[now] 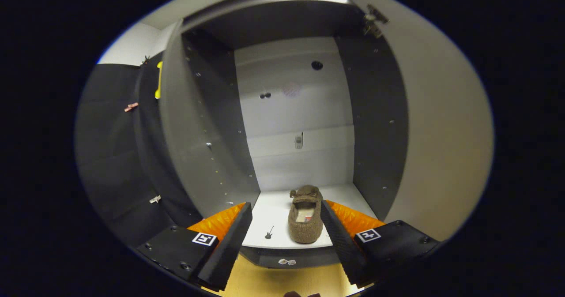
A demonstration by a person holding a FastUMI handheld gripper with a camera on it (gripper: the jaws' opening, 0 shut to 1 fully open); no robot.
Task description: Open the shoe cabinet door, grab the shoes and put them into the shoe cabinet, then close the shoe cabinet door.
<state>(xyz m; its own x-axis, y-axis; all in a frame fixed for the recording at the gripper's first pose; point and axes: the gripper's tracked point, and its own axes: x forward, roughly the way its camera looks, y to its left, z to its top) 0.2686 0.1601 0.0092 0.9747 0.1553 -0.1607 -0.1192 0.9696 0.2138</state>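
One shoe (304, 219) lies on the cabinet floor (276, 211), toe toward the back panel (295, 111), heel near the front lip; it sits between the claw's two fingers in line of sight but beyond their tips, closer to the right finger. The claw (286, 213) is spread wide and holds nothing — both fingers stand clear of the shoe. The cabinet (212, 125) is open: the door (441, 133) is swung out on the right, its hinge (375, 21) visible at the upper corner. Judged from this layout, the placing step is done for this shoe, and the step in hand is either fetching a second shoe, if there is one, or closing the door. Closing calls for drawing the claw straight back out of the opening, then moving right to reach the outer face or free edge of the door and pushing it across. Edges to mind: the left side wall (220, 156) and the right side wall (375, 133) flank the fingers closely, and the floor's front lip lies just under the tips. Open room exists to the left of the shoe on the floor — enough, apparently, for a second shoe — and the upper cavity is unobstructed.
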